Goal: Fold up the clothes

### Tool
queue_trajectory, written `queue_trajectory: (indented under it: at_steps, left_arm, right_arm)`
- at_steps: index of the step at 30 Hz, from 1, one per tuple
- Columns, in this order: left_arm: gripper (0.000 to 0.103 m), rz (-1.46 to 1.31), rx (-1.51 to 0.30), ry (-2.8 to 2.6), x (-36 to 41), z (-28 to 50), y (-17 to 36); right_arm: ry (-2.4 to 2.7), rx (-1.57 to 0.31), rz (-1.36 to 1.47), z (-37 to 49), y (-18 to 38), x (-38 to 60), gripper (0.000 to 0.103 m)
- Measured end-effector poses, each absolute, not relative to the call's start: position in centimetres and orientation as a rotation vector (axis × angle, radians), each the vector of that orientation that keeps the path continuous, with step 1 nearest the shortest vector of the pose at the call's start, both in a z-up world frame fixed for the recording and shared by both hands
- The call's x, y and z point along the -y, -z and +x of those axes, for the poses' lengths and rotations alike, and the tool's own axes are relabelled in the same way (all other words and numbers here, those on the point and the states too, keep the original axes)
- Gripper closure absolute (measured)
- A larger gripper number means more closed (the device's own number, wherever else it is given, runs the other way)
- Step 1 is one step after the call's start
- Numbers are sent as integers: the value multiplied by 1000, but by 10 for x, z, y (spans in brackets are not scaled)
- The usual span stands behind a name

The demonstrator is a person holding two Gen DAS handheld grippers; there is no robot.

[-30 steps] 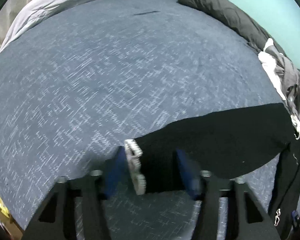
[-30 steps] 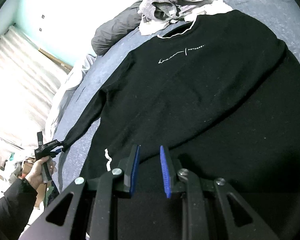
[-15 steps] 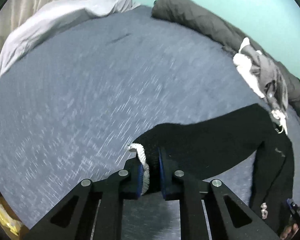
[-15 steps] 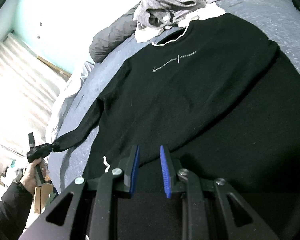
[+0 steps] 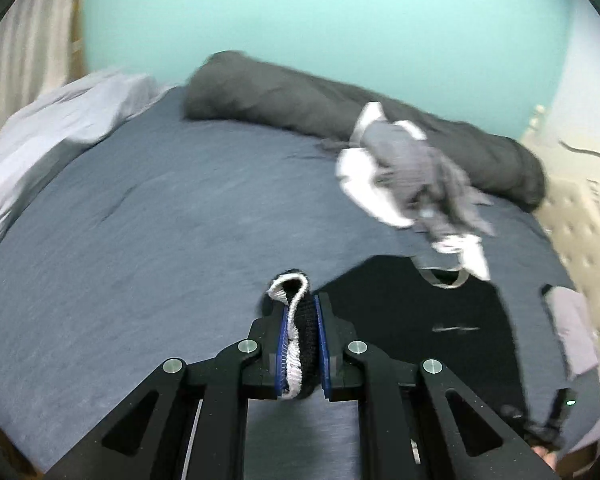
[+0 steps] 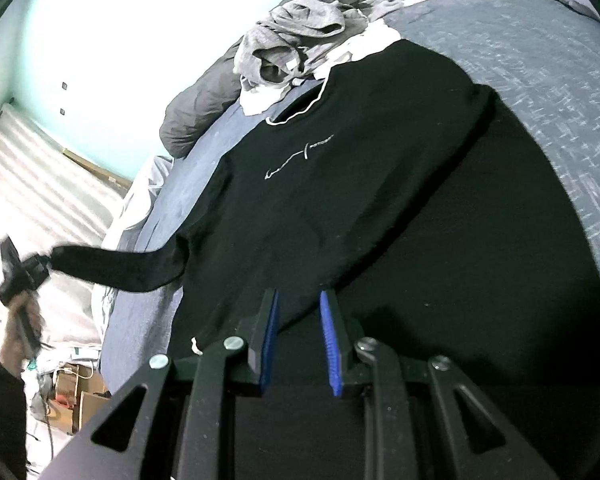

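A black sweater (image 6: pixel 340 184) with a white-edged collar lies spread on the blue bed sheet (image 5: pixel 140 240). My left gripper (image 5: pixel 302 320) is shut on its white-trimmed sleeve cuff (image 5: pixel 290 292), held up above the bed. In the right wrist view that sleeve (image 6: pixel 116 268) hangs stretched from the left gripper (image 6: pixel 24 272), which a hand holds at the far left. My right gripper (image 6: pixel 300 320) sits at the sweater's lower edge. Its blue pads stand narrowly apart with black fabric running in between them.
A pile of grey and white clothes (image 5: pixel 412 168) lies just beyond the sweater's collar. A rolled dark grey duvet (image 5: pixel 284 92) lines the teal wall. A pale blanket (image 5: pixel 52 128) lies at the left. Cardboard boxes (image 6: pixel 80 392) stand on the floor beside the bed.
My left gripper closed on the sleeve cuff, then lifted it off the bed and swung up. The sleeve now hangs in the air. The right gripper has stayed put.
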State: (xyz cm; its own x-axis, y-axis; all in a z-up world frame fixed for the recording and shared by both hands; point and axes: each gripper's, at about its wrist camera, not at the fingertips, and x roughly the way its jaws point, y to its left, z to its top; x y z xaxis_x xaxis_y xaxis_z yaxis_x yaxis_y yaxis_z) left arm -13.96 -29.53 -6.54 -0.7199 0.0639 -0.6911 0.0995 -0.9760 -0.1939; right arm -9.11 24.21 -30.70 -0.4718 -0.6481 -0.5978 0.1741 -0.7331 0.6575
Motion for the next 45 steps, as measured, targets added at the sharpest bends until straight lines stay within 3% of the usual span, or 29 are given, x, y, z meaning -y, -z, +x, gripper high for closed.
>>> queue_trajectory:
  at_steps: [8, 14, 18, 23, 29, 32, 36, 39, 45]
  left_arm:
    - [91, 1220, -232, 3122, 141, -163, 26]
    - [97, 1360, -13, 3315, 6, -149, 28]
    - [100, 1551, 92, 3357, -73, -138, 73]
    - [101, 1759, 78, 3307, -120, -129, 135]
    - [101, 1801, 5, 3157, -87, -136, 182]
    - [101, 1802, -39, 3088, -58, -141, 197]
    - [101, 1791, -45, 3018, -24, -145, 213]
    - [101, 1786, -68, 2972, 0, -147, 225]
    - [99, 1795, -141, 2882, 47, -149, 256]
  right_arm:
    - [2260, 698, 1202, -82, 299, -264, 82]
    - [2275, 728, 1183, -75, 294, -286, 82]
    - [2265, 746, 1190, -78, 294, -288, 82]
    - [2249, 767, 1200, -82, 296, -289, 82]
    - [2230, 793, 1213, -88, 297, -290, 82]
    - [2221, 805, 1219, -90, 298, -291, 70]
    - [2207, 815, 1226, -96, 299, -288, 68]
    - [2192, 794, 1226, -107, 297, -272, 55]
    - [2128, 805, 1249, -131, 306, -243, 55]
